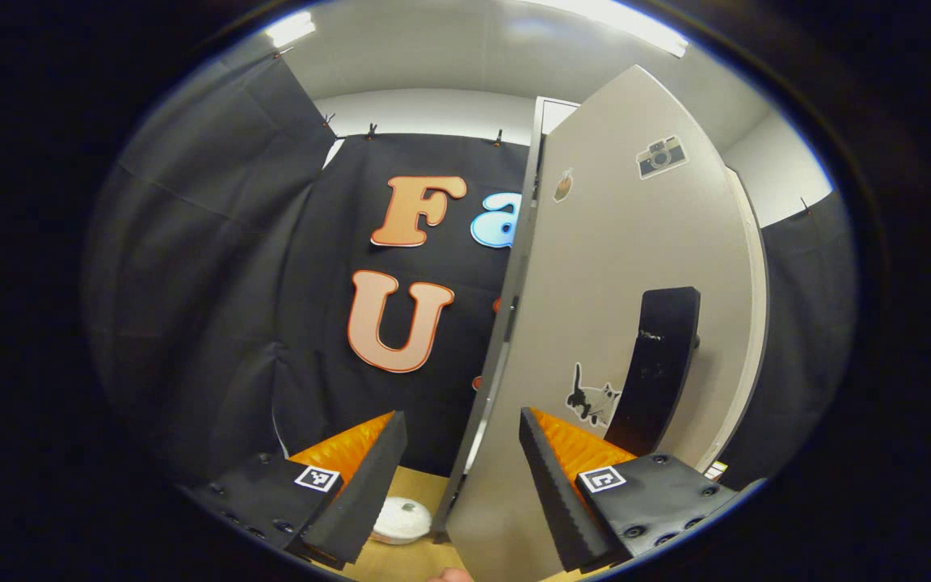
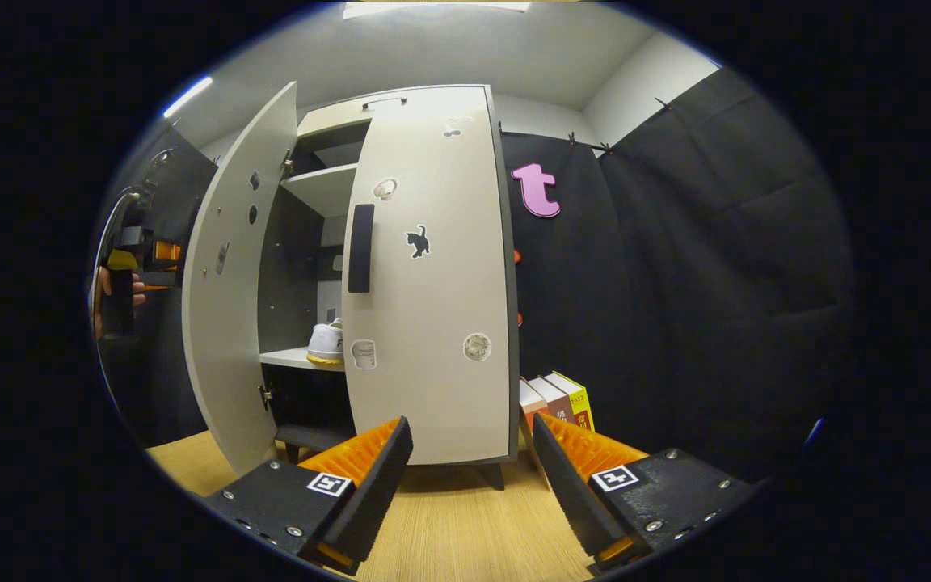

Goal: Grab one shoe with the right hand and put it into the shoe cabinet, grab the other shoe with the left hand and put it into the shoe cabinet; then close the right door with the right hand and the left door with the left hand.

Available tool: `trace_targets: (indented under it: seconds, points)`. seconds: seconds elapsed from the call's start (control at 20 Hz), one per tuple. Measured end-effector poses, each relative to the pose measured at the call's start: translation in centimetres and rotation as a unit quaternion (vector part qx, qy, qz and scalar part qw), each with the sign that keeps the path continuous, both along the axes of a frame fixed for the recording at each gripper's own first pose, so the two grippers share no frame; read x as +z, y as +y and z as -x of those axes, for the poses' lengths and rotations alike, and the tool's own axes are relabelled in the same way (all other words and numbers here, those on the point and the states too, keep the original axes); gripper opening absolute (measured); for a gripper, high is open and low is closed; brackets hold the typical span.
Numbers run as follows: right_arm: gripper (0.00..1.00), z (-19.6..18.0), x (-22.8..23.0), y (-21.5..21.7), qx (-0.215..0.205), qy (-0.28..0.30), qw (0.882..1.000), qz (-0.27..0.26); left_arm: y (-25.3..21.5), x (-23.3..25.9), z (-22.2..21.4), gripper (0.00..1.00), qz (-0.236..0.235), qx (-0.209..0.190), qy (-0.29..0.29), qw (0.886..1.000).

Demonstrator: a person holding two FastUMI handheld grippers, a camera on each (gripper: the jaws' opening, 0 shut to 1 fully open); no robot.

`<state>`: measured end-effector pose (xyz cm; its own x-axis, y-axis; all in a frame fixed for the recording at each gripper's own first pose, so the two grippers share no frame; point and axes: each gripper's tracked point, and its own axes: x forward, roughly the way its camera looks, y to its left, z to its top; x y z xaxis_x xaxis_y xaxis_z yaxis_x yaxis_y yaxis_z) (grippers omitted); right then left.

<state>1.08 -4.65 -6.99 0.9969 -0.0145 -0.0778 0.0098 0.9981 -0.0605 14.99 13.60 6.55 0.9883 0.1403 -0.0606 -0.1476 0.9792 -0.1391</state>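
Shoe cabinet (image 2: 433, 267): upright unit on short legs on the wood floor (image 2: 449, 525), long axis vertical. Right door (image 2: 429, 323): appears shut flush against the carcass, its dark bar handle (image 2: 360, 247) running vertically near the inner edge. Left door (image 2: 227, 323): swung wide, its edge pointing out toward the camera, which leaves the shelves exposed. Shoe (image 2: 326, 343): 1 white shoe showing on the middle shelf, partly hidden behind the right door; which way its toe points cannot be told. Left gripper (image 1: 461, 477): jaws spread, nothing between them, placed just at the leading edge of the left door, whose outer face and vertical handle (image 1: 655, 372) lie to the right of the fingers; judged to be positioned for pushing that door closed. Right gripper (image 2: 473, 477): jaws released and empty, low in front of the shut right door. Books (image 2: 554, 400): stand beside the cabinet's right foot.
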Motion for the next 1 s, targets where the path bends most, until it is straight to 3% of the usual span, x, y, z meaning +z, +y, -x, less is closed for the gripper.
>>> trace_targets:
  seconds: [0.25,0.35,0.45,0.55,0.7,0.8,1.0]
  points:
    - [0.92,0.0,0.3,-0.7,-0.011,-0.003,1.000,0.001,-6.4,-0.9,-3.2,0.99,0.003,-0.086,0.009,0.996]
    - [0.92,0.0,0.4,-0.9,-0.015,-0.003,1.000,-0.001,-6.7,-0.5,-3.4,0.99,0.002,-0.085,0.003,0.996]
    - [0.92,0.3,0.4,-1.1,-0.017,-0.003,1.000,-0.002,-7.6,-0.3,-3.3,0.89,0.001,-0.087,-0.005,0.996]
    - [0.92,0.4,0.4,-1.4,-0.019,-0.003,1.000,0.000,-8.0,0.1,-2.8,0.89,-0.009,-0.086,-0.008,0.996]
    - [0.92,0.3,0.5,-1.3,-0.019,-0.004,1.000,-0.001,-8.5,0.4,-1.7,0.99,-0.025,-0.081,-0.012,0.996]
    - [0.92,0.2,0.5,-1.2,-0.018,-0.005,1.000,-0.001,-9.2,0.1,0.0,0.94,-0.030,-0.079,-0.013,0.996]
    - [0.92,0.1,0.9,-0.4,-0.009,-0.006,1.000,-0.006,-11.2,-1.0,3.7,0.94,-0.034,-0.087,-0.014,0.996]
